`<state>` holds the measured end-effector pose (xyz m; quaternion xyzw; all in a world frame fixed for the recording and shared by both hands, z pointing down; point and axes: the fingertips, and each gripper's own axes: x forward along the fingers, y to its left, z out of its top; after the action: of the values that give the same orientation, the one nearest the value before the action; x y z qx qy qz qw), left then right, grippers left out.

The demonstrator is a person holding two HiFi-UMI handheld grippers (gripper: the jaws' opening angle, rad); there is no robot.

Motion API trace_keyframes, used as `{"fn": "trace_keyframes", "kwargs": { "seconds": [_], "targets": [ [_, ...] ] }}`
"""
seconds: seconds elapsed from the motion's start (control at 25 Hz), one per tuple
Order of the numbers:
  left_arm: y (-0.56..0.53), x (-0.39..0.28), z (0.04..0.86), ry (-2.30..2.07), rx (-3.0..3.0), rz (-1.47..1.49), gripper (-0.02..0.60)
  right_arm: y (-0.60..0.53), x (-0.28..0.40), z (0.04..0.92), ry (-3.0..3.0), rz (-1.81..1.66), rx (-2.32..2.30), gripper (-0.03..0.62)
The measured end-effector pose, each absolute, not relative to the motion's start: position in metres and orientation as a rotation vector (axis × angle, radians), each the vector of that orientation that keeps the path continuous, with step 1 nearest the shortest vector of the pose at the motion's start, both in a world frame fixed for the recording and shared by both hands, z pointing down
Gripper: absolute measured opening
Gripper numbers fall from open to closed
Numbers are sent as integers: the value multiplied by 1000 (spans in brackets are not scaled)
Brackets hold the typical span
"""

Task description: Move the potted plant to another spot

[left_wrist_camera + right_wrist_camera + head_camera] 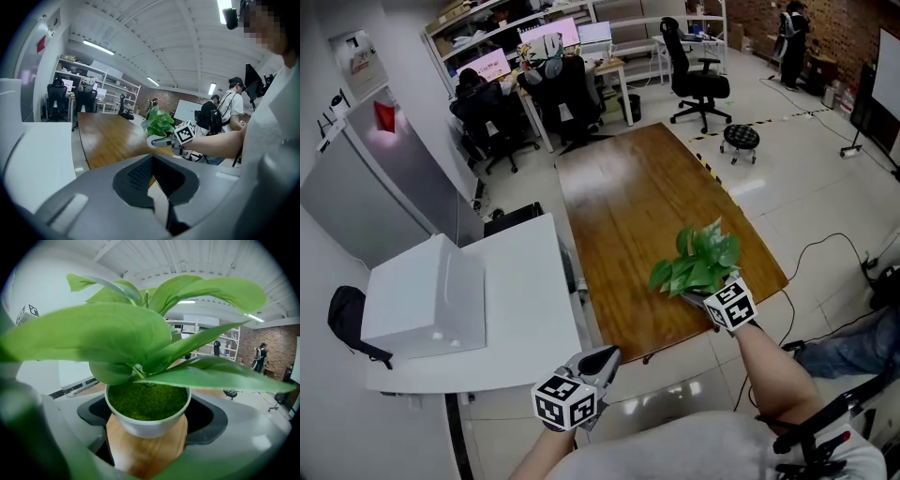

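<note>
The potted plant (698,262), green leaves in a small white pot (147,420), hangs over the near right corner of the long wooden table (619,206). My right gripper (698,295) is shut on the pot, a jaw on each side of it. In the right gripper view the leaves fill most of the picture and table wood shows under the pot. My left gripper (602,359) is low at the front, in the gap between the white desk and the table, its jaws together with nothing in them. From the left gripper view the plant (158,124) and right gripper (161,139) show ahead.
A white desk (516,281) with a white box (427,295) stands left of the table. Office chairs (698,80) and desks with screens stand at the far end. A person (232,103) stands behind the right arm; someone's legs (844,352) show at the right.
</note>
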<state>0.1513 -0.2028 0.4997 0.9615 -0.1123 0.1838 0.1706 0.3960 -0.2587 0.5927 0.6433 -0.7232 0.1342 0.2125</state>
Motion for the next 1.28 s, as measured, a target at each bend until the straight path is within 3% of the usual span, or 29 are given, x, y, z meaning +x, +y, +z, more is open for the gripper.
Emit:
{"fn": "trace_keyframes", "kwargs": {
  "seconds": [0.72, 1.28],
  "targets": [
    [-206, 187, 516, -215, 2699, 613, -3, -215, 478, 644, -1835, 526, 1953, 471],
    [-199, 181, 534, -226, 2652, 622, -3, -206, 487, 672, -1811, 573, 2007, 468]
  ]
}}
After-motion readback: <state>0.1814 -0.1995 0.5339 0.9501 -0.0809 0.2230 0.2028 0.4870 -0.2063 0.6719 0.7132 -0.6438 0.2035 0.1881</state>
